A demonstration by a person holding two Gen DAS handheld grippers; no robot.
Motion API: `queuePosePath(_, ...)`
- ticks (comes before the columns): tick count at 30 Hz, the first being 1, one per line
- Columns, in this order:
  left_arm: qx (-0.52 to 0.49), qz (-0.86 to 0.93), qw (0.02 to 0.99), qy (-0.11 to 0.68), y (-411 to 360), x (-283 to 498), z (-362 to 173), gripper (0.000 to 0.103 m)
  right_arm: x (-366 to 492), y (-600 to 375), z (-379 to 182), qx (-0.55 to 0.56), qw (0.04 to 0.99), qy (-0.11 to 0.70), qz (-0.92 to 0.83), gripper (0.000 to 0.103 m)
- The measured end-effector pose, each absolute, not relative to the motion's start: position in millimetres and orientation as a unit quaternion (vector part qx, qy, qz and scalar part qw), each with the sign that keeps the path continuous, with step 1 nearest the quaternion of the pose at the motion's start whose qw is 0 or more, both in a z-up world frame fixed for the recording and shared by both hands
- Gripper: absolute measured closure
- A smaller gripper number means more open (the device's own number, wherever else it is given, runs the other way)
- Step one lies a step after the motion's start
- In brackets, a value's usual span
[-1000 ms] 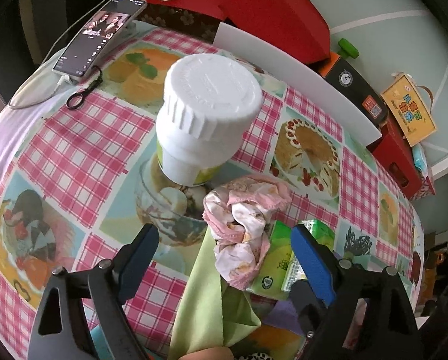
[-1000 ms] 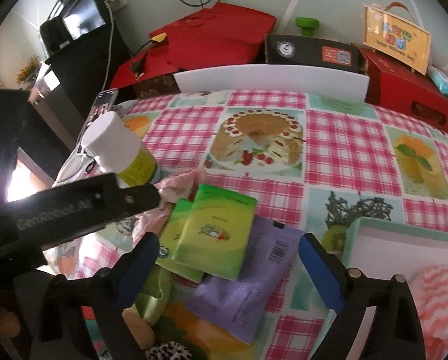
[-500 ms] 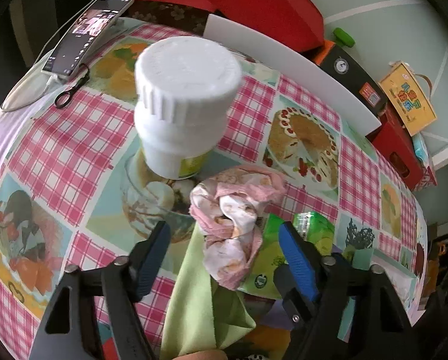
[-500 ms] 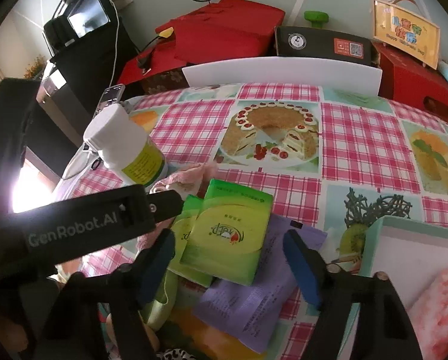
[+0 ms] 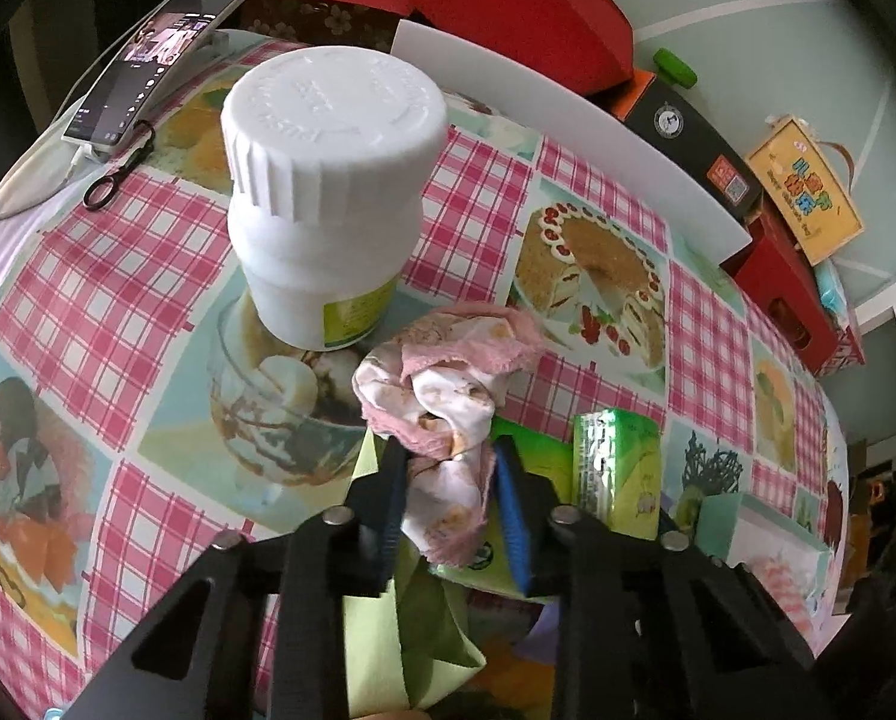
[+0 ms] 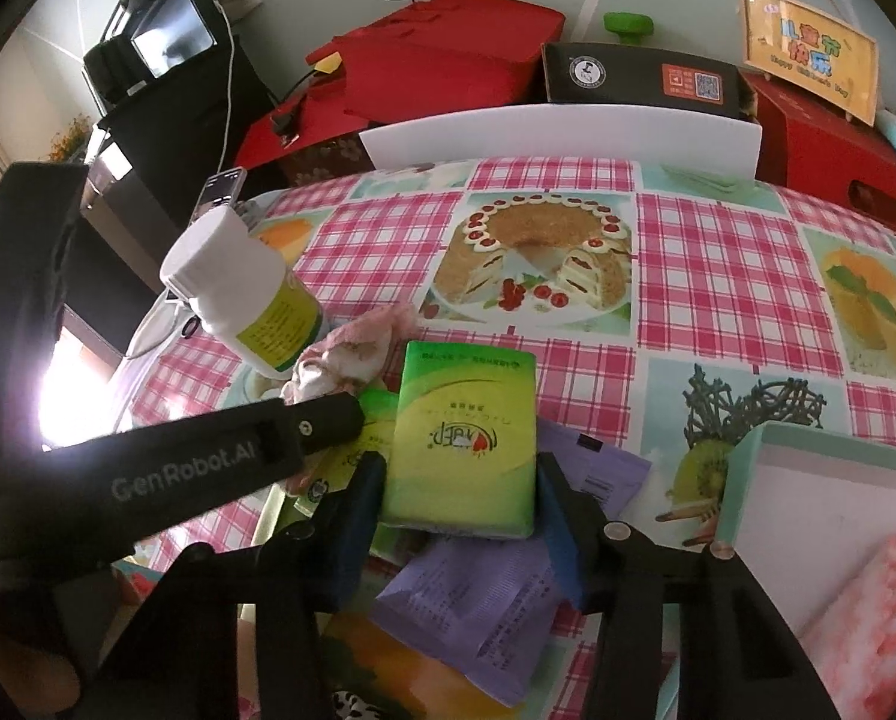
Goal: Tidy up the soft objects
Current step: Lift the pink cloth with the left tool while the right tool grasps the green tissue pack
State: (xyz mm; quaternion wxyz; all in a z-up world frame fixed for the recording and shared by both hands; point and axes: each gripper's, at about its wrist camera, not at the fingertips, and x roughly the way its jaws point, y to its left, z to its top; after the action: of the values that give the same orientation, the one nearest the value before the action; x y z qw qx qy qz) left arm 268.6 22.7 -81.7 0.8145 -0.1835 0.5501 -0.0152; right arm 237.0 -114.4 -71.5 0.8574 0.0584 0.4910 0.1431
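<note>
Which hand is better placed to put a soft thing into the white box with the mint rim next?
Right. Its gripper has just been closing around the green tissue pack, beside the white mint-rimmed box. The left gripper pinches the pink crumpled cloth farther away.

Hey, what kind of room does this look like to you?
Probably a home dining or living room: a table under a pink checked tablecloth printed with cakes, a phone charging on it, and red gift boxes stacked against the wall.

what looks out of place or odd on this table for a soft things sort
The hard white plastic bottle with a ribbed cap stands upright beside the crumpled pink and white cloth; it is the one rigid item among soft goods. The cloth shows brownish stains.
</note>
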Motion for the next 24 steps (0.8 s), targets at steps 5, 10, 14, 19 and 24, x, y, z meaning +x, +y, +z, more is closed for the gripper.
queuePosePath(5, -0.194, -0.020, 0.814, 0.547, 24.4, 268.7, -81.5, 0.082, 237.1, -115.2, -72.4, 0.061, 0.856, 0.492, 0.145, 0.050)
queuePosePath(10, -0.199, -0.021, 0.813, 0.546, 25.1, 266.4, -80.5, 0.082, 237.2, -115.0, -72.4, 0.061, 0.856, 0.493, 0.146, 0.050)
queuePosePath(14, -0.204, -0.020, 0.813, 0.545, 28.8, 263.2, -79.3, 0.085, 237.4, -115.3, -72.1, 0.063, 0.856, 0.492, 0.147, 0.052)
queuePosePath(19, -0.213, -0.020, 0.820, 0.531, 34.2, 259.1, -68.0, 0.087, 236.9, -116.0, -68.6, 0.059, 0.857, 0.490, 0.144, 0.052)
queuePosePath(24, -0.215, -0.024, 0.829, 0.515, 37.7, 254.0, -54.6, 0.087, 235.4, -118.7, -61.5, 0.062, 0.861, 0.484, 0.144, 0.052)
